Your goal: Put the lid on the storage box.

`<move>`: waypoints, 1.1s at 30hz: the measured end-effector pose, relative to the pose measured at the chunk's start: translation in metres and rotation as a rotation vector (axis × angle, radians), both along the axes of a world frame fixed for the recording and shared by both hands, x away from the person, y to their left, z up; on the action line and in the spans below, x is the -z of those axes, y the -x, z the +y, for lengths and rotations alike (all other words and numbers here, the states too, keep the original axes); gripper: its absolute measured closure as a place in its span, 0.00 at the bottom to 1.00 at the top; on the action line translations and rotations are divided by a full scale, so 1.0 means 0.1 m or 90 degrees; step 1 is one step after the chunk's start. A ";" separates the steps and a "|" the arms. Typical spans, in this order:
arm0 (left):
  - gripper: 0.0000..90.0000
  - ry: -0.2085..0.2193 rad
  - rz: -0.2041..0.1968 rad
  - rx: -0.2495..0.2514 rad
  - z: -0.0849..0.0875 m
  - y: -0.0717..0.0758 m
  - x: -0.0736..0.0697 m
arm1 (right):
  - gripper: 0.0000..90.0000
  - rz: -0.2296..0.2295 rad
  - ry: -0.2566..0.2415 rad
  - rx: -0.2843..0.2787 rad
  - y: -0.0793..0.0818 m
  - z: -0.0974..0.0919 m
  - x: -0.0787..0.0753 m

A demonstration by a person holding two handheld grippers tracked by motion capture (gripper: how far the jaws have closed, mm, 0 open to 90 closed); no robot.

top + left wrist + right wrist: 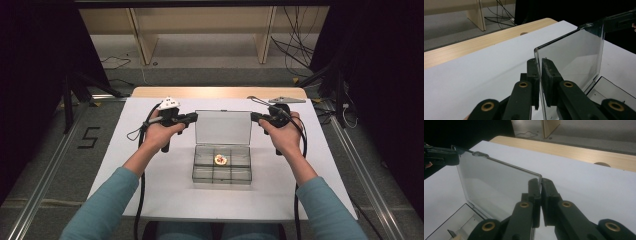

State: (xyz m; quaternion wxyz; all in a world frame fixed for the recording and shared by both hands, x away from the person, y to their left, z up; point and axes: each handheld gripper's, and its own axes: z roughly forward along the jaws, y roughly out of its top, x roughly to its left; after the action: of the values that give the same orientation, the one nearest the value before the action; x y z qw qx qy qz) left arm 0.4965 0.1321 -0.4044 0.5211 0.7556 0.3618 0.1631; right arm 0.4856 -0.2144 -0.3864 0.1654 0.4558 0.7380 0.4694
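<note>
At the left, the left hand-held gripper has its black jaws closed flat on the left edge of the clear, hinged plastic lid, which stands upright over the clear plastic compartment box near the middle of the white table. One middle compartment holds a small orange-and-white object, too small to identify. At the right, the right hand-held gripper is likewise clamped on the lid's right edge. Both grips look thin, set near the upper corners. If one hand moves faster than the other, the lid could twist at its hinge, slip from the jaws, or drag the light box across the table.
</note>
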 end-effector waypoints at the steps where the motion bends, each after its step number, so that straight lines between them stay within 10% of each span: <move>1: 0.94 -0.003 -0.005 0.001 0.00 0.02 0.00 | 0.97 -0.002 0.000 -0.001 0.02 0.00 0.00; 33: 0.92 -0.039 -0.096 0.027 0.03 0.60 -0.02 | 0.97 -0.080 0.019 -0.045 0.60 -0.04 0.01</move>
State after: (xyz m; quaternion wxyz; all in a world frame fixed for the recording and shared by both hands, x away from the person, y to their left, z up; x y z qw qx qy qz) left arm 0.4368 0.1348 -0.4028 0.5268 0.7643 0.3000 0.2198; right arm 0.4253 -0.2188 -0.3872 0.2012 0.3963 0.7488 0.4916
